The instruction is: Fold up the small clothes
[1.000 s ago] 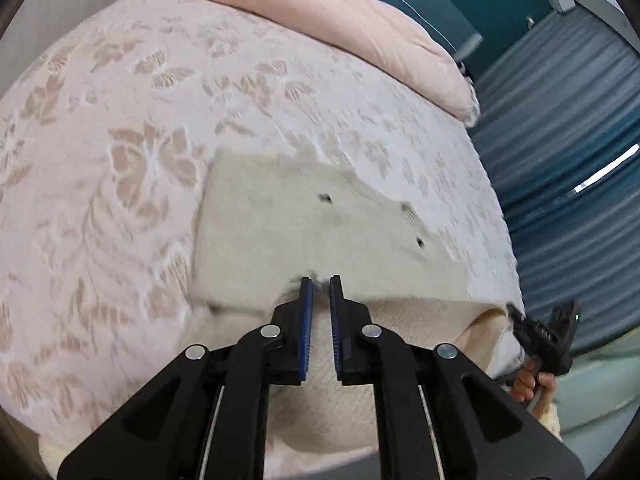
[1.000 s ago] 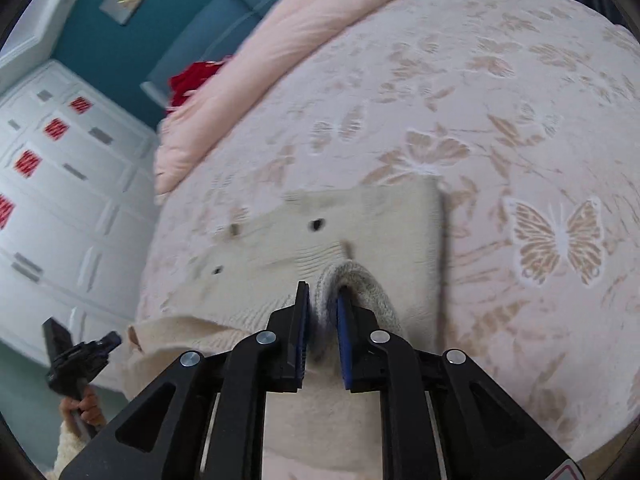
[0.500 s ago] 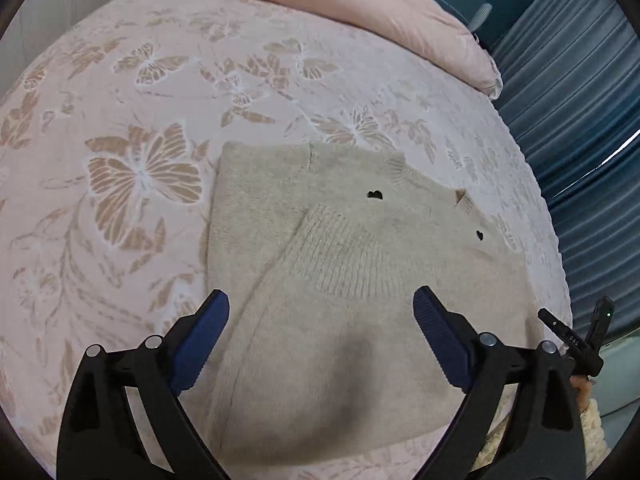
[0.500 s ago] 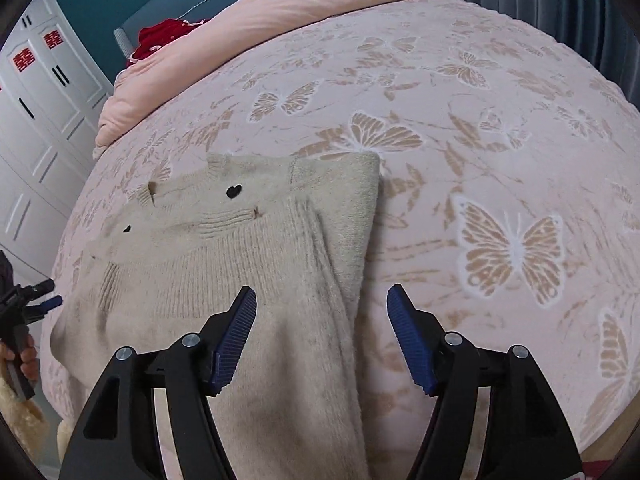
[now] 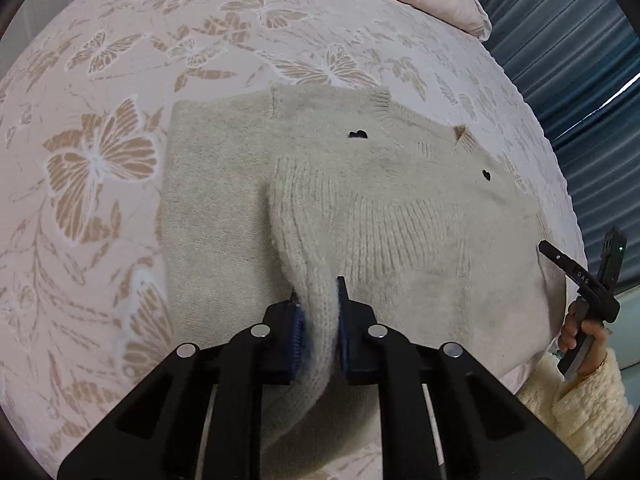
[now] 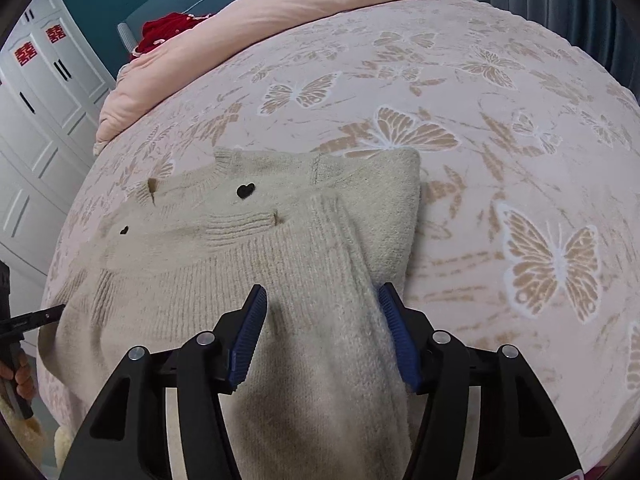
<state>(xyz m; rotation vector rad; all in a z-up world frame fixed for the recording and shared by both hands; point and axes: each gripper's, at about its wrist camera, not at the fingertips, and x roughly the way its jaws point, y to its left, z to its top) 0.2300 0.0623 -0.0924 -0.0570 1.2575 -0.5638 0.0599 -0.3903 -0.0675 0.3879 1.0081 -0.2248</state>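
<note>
Sweater: beige knit, lying flat on the butterfly-print bed.
Left claw: closed, pinching the sleeve fold.
Right claw: wide open, straddling the sleeve, gripping nothing.

The bed is covered with a pale pink spread patterned with tan butterflies. A beige knit sweater lies on it near the front edge, and a pink quilt lies bunched along the far side.
</note>
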